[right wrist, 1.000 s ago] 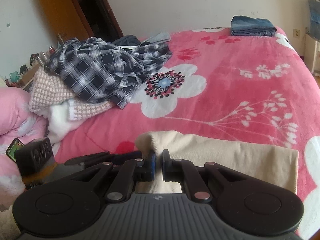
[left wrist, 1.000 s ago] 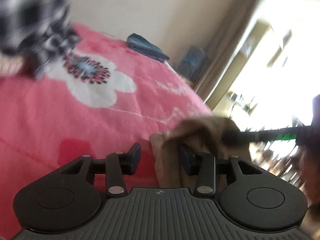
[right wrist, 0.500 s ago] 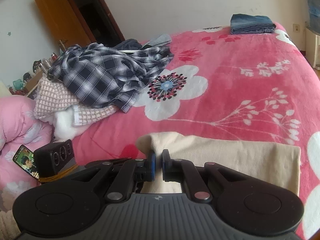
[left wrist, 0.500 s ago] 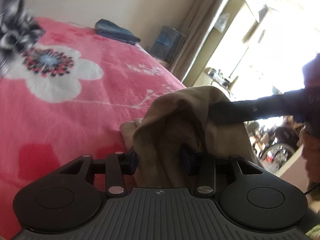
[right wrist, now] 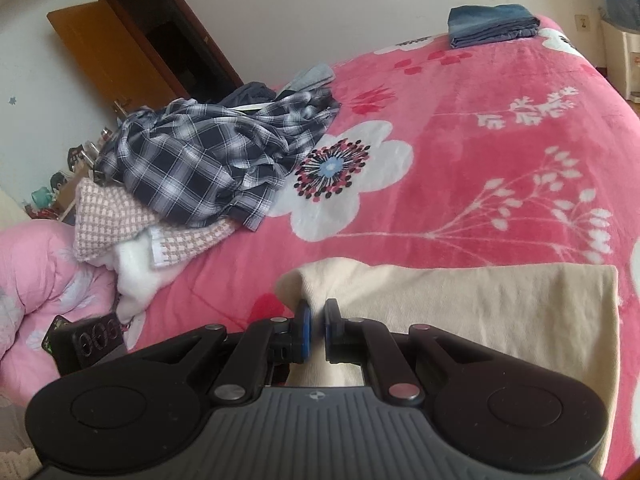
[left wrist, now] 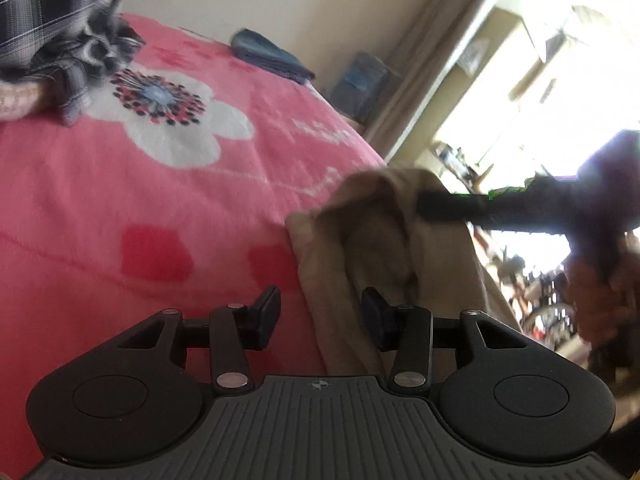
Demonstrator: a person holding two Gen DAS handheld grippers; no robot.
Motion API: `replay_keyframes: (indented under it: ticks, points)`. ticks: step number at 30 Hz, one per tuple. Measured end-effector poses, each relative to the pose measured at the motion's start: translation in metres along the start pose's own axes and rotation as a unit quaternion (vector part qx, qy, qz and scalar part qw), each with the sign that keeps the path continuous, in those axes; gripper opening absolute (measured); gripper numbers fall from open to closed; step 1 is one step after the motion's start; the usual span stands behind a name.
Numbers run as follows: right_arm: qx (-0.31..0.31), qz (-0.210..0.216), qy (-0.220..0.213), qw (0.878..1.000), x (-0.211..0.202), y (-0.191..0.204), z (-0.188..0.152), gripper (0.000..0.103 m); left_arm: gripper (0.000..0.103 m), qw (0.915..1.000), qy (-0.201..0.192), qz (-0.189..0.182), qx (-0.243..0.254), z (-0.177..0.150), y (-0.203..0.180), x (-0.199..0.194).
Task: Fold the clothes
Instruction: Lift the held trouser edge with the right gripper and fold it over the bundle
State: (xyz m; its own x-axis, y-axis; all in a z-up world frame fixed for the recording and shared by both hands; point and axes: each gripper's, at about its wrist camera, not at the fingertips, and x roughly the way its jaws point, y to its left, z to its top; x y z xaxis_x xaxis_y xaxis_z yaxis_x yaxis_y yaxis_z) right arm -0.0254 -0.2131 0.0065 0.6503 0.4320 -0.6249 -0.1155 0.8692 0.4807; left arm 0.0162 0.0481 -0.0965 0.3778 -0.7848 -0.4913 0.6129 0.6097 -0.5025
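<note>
Beige cloth (right wrist: 460,304) mid-fold at bed (right wrist: 480,168) near edge; right hand-held gripper (right wrist: 315,330) pinching its corner, left hand-held gripper (left wrist: 320,318) spread, cloth between jaws ungripped. Jeans (right wrist: 490,24) folded at far corner; plaid pile (right wrist: 208,160) left.

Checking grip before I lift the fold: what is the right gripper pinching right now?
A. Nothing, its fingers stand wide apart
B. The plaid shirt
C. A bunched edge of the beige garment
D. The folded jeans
C: the right gripper has its fingers nearly together on a gathered edge of the beige garment on the pink blanket.
</note>
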Motion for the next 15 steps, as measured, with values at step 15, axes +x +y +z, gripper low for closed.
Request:
replay_keyframes:
  ticks: [15]
  points:
    - [-0.001, -0.016, 0.004, 1.000, 0.015, 0.005, -0.004, 0.007, 0.042, 0.9902, 0.032, 0.017, 0.135, -0.008, -0.043, 0.030]
